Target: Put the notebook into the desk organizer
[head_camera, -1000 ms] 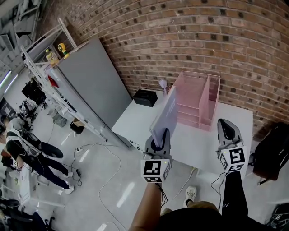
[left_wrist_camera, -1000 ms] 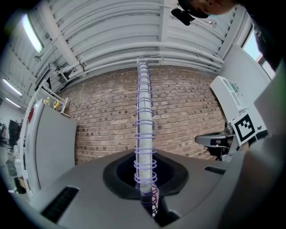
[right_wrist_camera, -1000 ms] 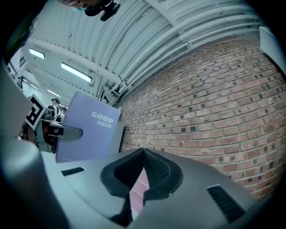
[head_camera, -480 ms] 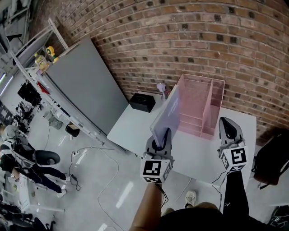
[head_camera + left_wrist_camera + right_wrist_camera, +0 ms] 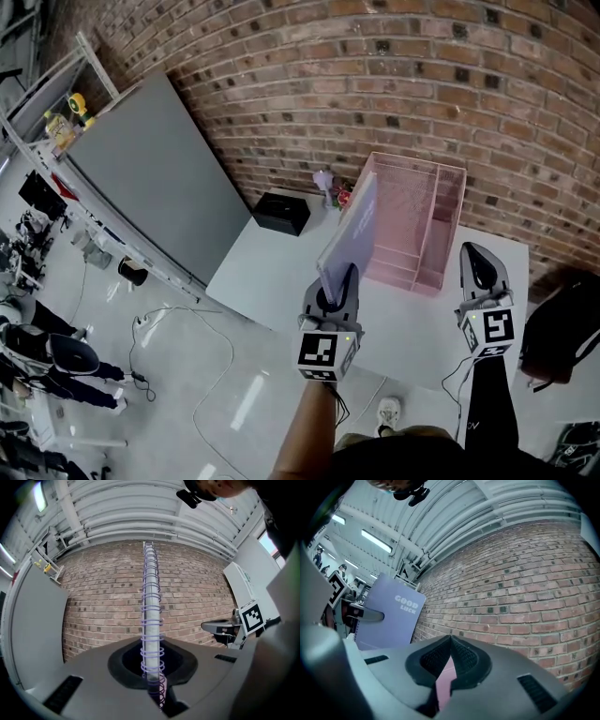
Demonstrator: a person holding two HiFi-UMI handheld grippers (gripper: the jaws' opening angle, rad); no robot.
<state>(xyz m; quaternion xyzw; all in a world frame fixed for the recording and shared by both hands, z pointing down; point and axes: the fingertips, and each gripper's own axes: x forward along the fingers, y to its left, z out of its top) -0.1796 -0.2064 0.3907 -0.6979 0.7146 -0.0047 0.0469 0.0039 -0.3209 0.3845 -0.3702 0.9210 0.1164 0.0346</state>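
**Head view.** The left gripper (image 5: pixel 345 281) pinches the lower edge of a lilac spiral notebook (image 5: pixel 351 232) and holds it upright on edge, cover facing left. The notebook stands above the white tabletop (image 5: pixel 272 262). Its far end overlaps the left wall of the pink mesh desk organizer (image 5: pixel 427 220), and it is not inside any compartment. Whether it touches that wall cannot be told. The organizer sits at the back of the tabletop against the brick wall (image 5: pixel 394 84), its open compartments showing. The right gripper (image 5: pixel 476 261) hangs to the right of the organizer's near corner and holds nothing. A black box (image 5: pixel 281 213) lies at the tabletop's far left corner, with some small items (image 5: pixel 330 186) just beside it by the wall. A grey panel (image 5: pixel 155 178) leans at the left, and a black bag (image 5: pixel 562 328) sits at the right.

**Left gripper view.** The jaws are clamped on the notebook's spine. The purple wire coil (image 5: pixel 151 611) rises straight up from between them, edge on, against the brick wall. The right gripper (image 5: pixel 220 627) shows at the right.

**Right gripper view.** The right gripper's (image 5: pixel 450 641) jaws are pressed together at the tips with nothing between them; pink shows through the slot below. At the left, the notebook's (image 5: pixel 391 620) cover reads "GOOD LUCK", with the left gripper (image 5: pixel 365 615) across it.
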